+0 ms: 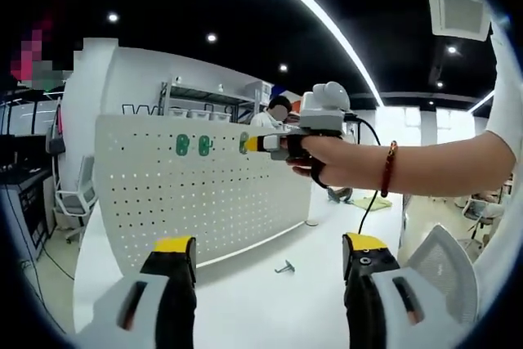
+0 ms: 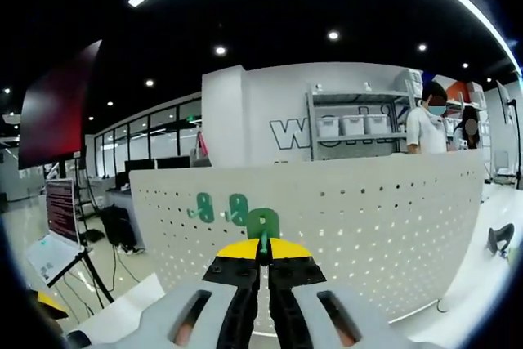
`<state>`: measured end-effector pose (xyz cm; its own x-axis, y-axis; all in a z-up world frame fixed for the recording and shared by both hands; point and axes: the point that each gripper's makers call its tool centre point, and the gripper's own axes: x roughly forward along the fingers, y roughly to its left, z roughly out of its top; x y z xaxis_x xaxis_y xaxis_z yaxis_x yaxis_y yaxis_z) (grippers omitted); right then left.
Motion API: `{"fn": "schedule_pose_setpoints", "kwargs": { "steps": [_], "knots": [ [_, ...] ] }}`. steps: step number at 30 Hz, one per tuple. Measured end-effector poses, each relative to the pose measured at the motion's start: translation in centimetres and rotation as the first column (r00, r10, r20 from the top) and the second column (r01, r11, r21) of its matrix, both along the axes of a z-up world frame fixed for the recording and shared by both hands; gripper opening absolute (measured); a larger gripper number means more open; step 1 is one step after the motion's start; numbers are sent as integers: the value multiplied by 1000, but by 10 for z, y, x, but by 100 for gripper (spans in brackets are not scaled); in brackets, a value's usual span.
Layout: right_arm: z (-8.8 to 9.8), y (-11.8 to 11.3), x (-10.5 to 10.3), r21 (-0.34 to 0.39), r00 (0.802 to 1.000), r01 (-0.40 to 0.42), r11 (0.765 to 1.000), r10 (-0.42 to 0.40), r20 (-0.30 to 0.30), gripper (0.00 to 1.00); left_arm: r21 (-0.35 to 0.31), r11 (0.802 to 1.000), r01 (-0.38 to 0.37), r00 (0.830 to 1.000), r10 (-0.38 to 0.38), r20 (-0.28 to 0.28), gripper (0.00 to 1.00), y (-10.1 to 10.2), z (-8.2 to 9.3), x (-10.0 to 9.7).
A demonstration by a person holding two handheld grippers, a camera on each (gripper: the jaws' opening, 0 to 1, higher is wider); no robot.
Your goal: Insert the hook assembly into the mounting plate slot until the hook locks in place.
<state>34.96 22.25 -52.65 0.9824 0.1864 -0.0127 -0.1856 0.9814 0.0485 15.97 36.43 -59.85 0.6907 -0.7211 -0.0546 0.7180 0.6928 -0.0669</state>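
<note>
A white perforated mounting plate [image 1: 204, 194] stands upright on the white table [image 1: 270, 300]. Two green hooks [image 1: 181, 145] [image 1: 203, 145] hang in its upper rows. My right gripper [image 1: 255, 144] reaches in from the right in a person's hand, its tips at the plate. Its jaws are shut on a third green hook [image 2: 262, 222], pressed against the plate [image 2: 368, 226] just right of the two mounted hooks [image 2: 203, 206] [image 2: 238, 206]. In its own view the right gripper [image 2: 263, 249] sits low and centred. My left gripper [image 1: 270, 255] hangs back over the table, open, nothing between its jaws.
A small metal hook piece [image 1: 284, 267] lies on the table in front of the plate. A mesh chair back [image 1: 445, 271] is at the right. Behind the plate are shelves [image 2: 351, 124], standing people [image 2: 425, 124], a laptop on a stand [image 2: 61, 218] and office chairs [image 1: 78, 194].
</note>
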Motion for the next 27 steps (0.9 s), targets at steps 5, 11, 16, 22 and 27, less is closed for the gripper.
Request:
{"fn": "schedule_pose_setpoints", "kwargs": {
  "steps": [5,11,16,22,27],
  "knots": [
    [3,-2,11,3,1000,13,1000,-13,0,1,0,1000,0,1000,0,17,78,0,3,2],
    [8,-3,17,-3,1000,24,1000,-24,9,1,-3,1000,-3,1000,3,13,79,1,-1,3],
    [10,-4,27,6,999,35,999,-35,14,1,-12,1000,-10,1000,10,13,78,2,-1,6],
    [7,-3,34,26,999,42,999,-42,6,1,-3,1000,-21,1000,21,17,77,6,-3,10],
    [4,-2,40,39,999,45,998,-45,-1,1,-9,1000,-20,1000,20,8,79,9,-5,14]
  ]
}}
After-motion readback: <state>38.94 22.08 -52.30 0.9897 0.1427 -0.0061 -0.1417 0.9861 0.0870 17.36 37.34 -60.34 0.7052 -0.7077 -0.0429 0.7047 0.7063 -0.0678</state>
